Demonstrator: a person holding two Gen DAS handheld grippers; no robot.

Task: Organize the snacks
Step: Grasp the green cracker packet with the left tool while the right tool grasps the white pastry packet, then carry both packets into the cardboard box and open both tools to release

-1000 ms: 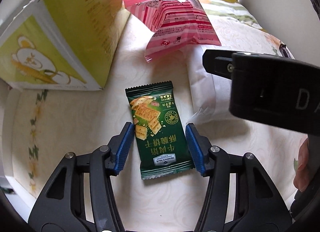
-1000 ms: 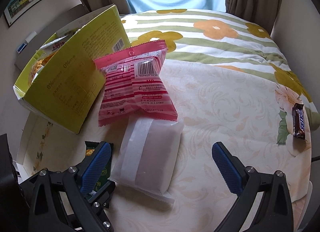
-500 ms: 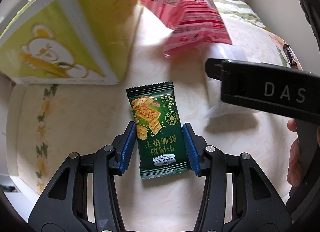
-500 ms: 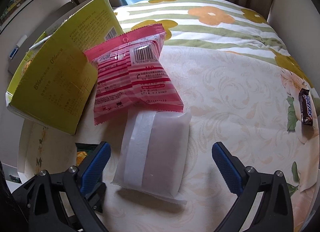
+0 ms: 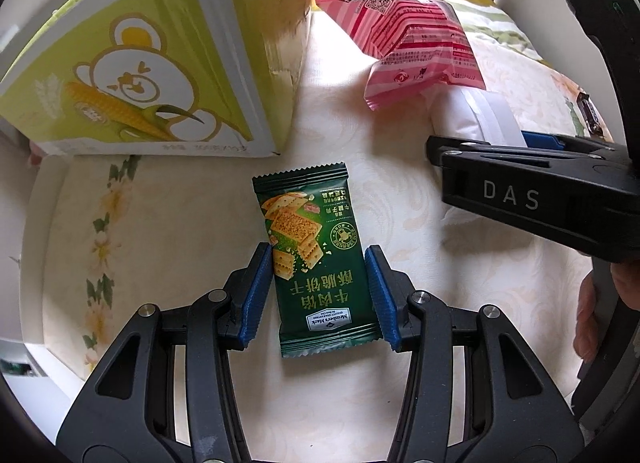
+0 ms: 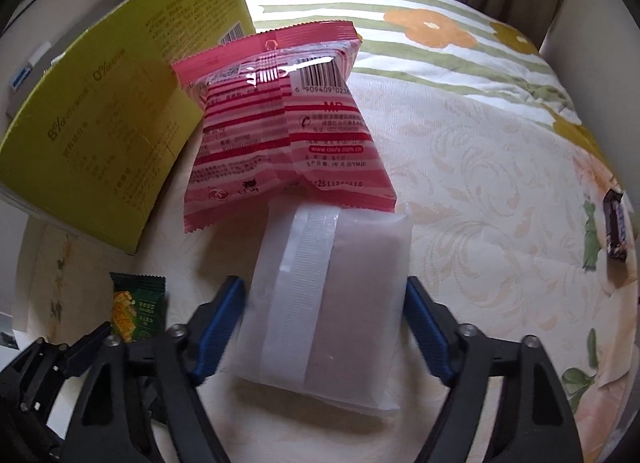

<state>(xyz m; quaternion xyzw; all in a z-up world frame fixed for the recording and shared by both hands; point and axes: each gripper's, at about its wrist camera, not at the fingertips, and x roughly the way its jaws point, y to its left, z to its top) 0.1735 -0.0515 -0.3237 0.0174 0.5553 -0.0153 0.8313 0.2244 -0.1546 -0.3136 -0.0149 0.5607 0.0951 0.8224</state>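
Yellow-green carton (image 5: 132,63) stands at far left, open top tilted away; judged to be the bin for the snacks. Just right of it, green cracker packet (image 5: 316,255) lies flat on the tablecloth (image 5: 168,223). Left gripper (image 5: 318,295) straddles its lower half, blue pads at both long edges, touching or nearly so; a firm clamp cannot be told. A second ago the pads stood clearly wider.

Further right, pink striped bag (image 6: 280,123) leans on the carton, its lower edge overlapping the white packet (image 6: 328,303). Right gripper (image 6: 324,327) brackets that packet, fingers apart, pads close to its sides. Half a second ago they were spread much wider. Chocolate bar (image 6: 616,223) sits well apart at far right, unaddressed.
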